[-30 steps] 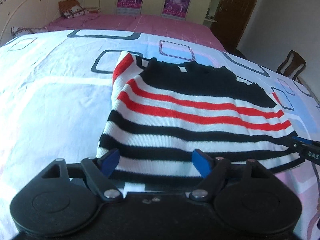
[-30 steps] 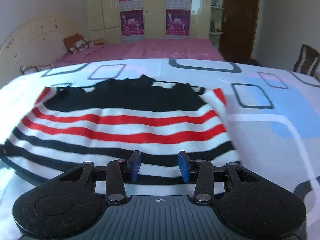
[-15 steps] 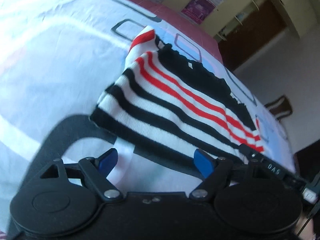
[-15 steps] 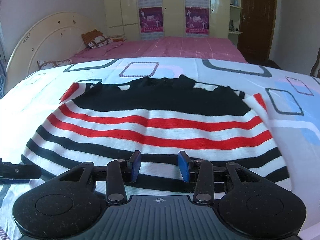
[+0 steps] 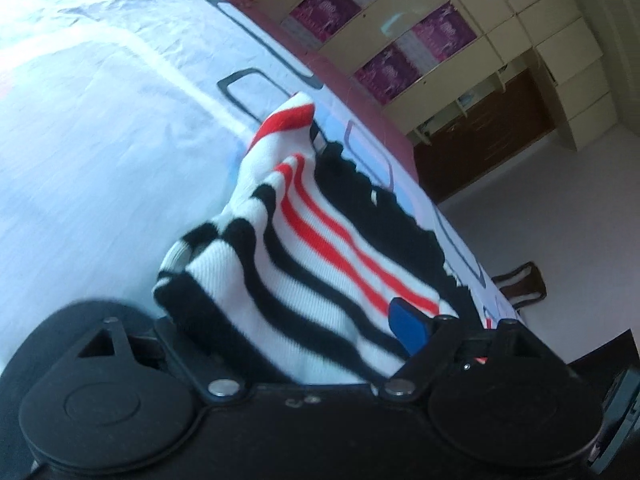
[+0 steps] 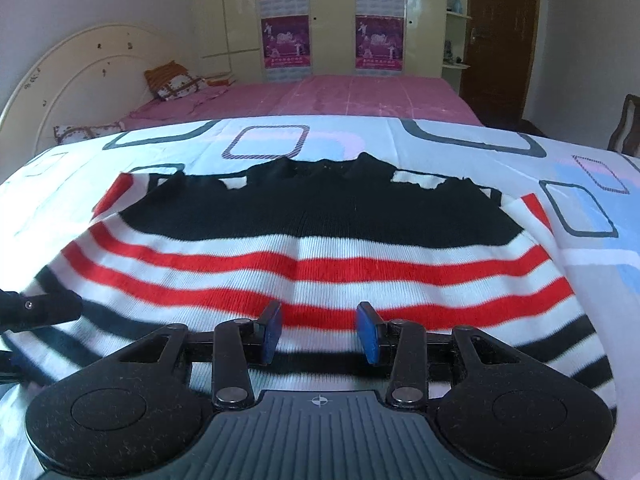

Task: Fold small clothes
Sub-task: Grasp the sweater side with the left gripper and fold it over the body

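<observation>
Striped sweater positioned for a side fold

The left gripper, jaws wide, straddled the striped sweater at its left hem corner; the right gripper, jaws apart and empty, hovered over the near hem on the bedspread, probably to steady it.

Left claw spread wide, striped sweater hem bunched between its fingers, patterned bedsheet beneath

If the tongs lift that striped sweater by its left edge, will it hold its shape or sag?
Probably sag: the striped sweater is ribbed knit, and its left edge already bunches and drapes between the open left tongs. It looks light, so the rest may drag across the bedsheet. The ribbing should grip rather than slip.
</observation>
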A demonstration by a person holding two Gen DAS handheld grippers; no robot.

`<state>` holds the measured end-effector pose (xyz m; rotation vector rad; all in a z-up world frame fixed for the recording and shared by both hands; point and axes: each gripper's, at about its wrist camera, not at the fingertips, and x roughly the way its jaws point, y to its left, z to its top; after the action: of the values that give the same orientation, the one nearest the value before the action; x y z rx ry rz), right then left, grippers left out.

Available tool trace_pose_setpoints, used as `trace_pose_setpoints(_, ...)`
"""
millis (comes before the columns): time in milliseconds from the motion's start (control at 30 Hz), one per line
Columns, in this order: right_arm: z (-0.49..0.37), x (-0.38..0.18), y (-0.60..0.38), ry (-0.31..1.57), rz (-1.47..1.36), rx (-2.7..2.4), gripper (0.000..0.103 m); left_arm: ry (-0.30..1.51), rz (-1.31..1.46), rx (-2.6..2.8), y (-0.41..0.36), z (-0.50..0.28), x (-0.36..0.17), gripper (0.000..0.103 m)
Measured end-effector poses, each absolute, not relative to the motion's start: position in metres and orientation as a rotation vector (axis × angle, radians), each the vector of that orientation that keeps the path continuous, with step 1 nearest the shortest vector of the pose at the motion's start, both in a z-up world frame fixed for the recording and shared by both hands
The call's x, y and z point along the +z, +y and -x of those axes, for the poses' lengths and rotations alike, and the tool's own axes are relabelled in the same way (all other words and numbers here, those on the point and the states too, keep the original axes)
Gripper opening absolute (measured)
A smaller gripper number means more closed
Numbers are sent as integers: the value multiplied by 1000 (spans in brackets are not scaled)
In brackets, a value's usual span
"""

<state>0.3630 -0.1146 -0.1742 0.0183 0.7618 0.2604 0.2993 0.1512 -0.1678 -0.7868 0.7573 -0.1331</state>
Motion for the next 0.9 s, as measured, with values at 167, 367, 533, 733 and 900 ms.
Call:
trace_pose_setpoints(167, -369, -182, -108, 748, -1, 265, 41, 709, 845, -111, 158, -309, -178, 58)
trace_pose_setpoints(367, -370, -184, -104, 755, 59, 271, 41, 708, 879, -101, 165, -308, -184, 37)
trace_pose_setpoints(533, -370, -174, -97, 734, 52, 309, 41, 717, 877, -95, 166, -308, -184, 35)
trace_pose_setpoints(733, -376, -188, -88, 770, 153, 351, 41, 724, 880, -69, 165, -309, -182, 34)
trace_pose_setpoints(900, -376, -195, -93, 731, 176, 399, 41, 715, 872, -13, 157, -307, -179, 31)
